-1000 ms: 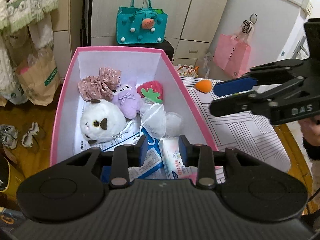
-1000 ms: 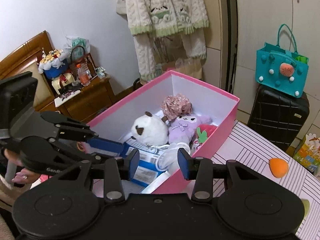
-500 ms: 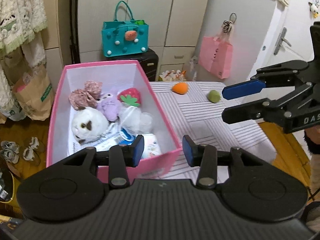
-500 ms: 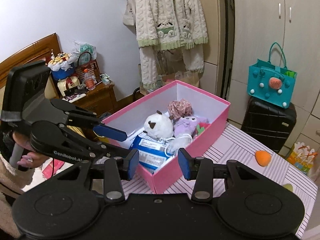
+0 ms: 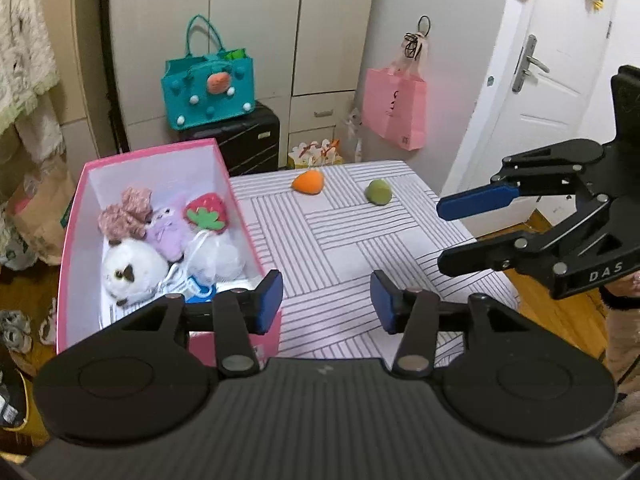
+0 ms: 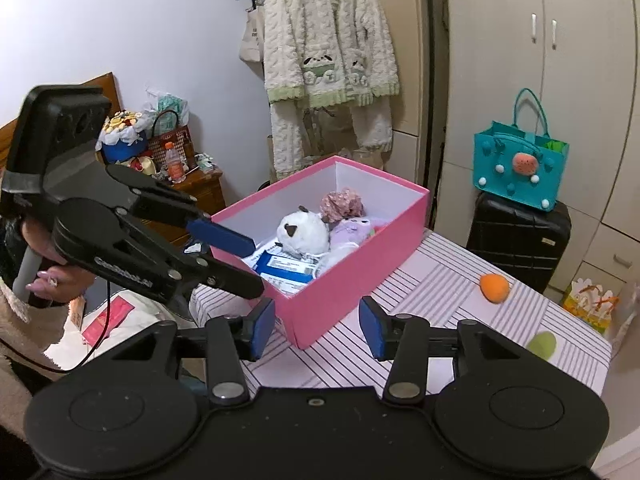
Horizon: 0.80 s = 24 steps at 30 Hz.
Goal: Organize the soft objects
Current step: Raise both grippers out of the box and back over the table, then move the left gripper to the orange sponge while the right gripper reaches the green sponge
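Note:
A pink box (image 5: 244, 212) (image 6: 352, 276) on the striped table holds a white plush (image 5: 132, 270) (image 6: 303, 230), a purple plush (image 5: 168, 234), a strawberry toy (image 5: 206, 212), a pink scrunchie (image 5: 126, 216) and blue packets (image 6: 286, 268). An orange sponge (image 5: 308, 182) (image 6: 495, 288) and a green sponge (image 5: 378, 192) (image 6: 542, 345) lie on the table's far part. My left gripper (image 5: 326, 300) hangs above the box's near corner, its jaws opening, nothing between them. My right gripper (image 6: 316, 326) (image 5: 460, 232) hovers over the table's near edge, jaws opening and empty.
The striped table (image 5: 348, 240) ends at a wooden floor on the right. Behind it stand a black suitcase (image 5: 252, 140) with a teal bag (image 5: 208, 88), a pink bag (image 5: 394, 110) on the wall, and a door. A bedside cabinet (image 6: 200, 192) and hanging robe (image 6: 328, 52) are at the left.
Both grippers have pulled back and risen away from the box, so more of the table and both sponges now show. Both pairs of jaws have widened.

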Tool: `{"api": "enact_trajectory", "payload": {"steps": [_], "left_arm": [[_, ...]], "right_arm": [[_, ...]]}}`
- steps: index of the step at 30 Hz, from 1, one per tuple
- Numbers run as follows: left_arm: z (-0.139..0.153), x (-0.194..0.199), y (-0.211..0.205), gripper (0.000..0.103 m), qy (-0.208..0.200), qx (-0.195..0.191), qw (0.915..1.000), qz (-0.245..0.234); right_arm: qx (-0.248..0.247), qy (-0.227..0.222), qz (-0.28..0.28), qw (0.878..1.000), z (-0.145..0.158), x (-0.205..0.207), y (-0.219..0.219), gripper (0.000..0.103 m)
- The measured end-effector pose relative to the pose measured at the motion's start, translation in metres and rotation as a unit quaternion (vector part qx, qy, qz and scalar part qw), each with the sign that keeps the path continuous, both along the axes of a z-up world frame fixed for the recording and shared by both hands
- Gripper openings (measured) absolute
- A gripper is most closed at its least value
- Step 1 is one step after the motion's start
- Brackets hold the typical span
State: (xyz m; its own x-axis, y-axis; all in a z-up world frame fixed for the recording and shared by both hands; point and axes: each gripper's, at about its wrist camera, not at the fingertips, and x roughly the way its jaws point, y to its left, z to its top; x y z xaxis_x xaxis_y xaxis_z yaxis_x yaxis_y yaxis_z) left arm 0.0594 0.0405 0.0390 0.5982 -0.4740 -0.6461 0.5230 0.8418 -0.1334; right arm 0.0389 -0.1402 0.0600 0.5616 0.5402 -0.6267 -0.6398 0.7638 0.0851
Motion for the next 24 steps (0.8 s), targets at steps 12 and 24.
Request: {"api": "enact_trajectory", "payload": {"steps": [12, 24], "left_arm": [[-0.005, 0.020, -0.058, 0.052, 0.001, 0.013, 0.9997, -0.021], [-0.038, 0.071, -0.114, 0.056, -0.023, 0.009, 0.9996, 0.014]], "right_arm": [[0.010, -0.002, -0.071, 0.997, -0.022, 0.004, -0.062, 0.060], [-0.011, -0.036, -0.123, 0.992, -0.065, 0.040, -0.104, 0.066]]}}
